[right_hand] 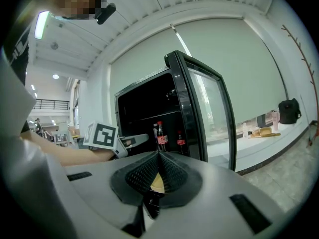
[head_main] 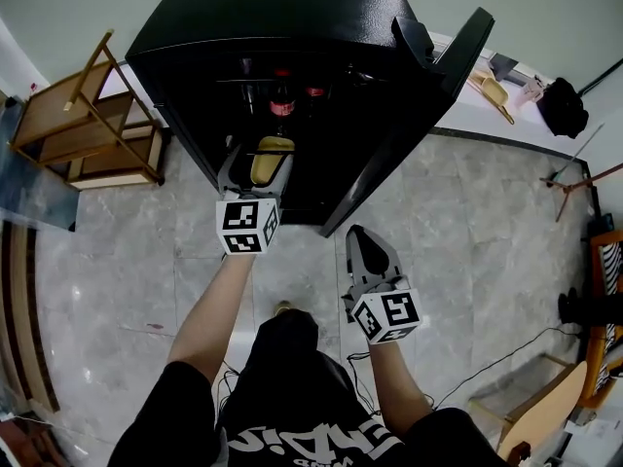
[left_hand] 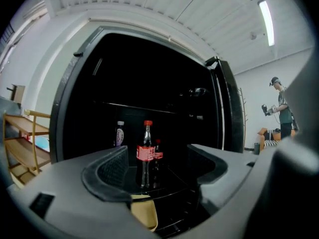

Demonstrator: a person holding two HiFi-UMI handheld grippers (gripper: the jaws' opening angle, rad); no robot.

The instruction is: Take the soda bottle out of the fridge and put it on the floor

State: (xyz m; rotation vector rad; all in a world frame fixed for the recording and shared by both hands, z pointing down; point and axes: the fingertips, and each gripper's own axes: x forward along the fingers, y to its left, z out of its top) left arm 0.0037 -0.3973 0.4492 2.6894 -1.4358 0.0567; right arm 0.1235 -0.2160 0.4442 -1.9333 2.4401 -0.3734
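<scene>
Inside the fridge (head_main: 292,27), the soda bottle (left_hand: 145,151) is seen upright on a shelf, at 12 o'clock beyond the left tool (head_main: 257,168), whose jaws are spread wide around nothing. The right tool (head_main: 360,241), at 4 o'clock from it, is closed and empty.

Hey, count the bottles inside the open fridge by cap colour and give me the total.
Red-cap bottles: 2
White-cap bottle: 1
Total: 3
</scene>
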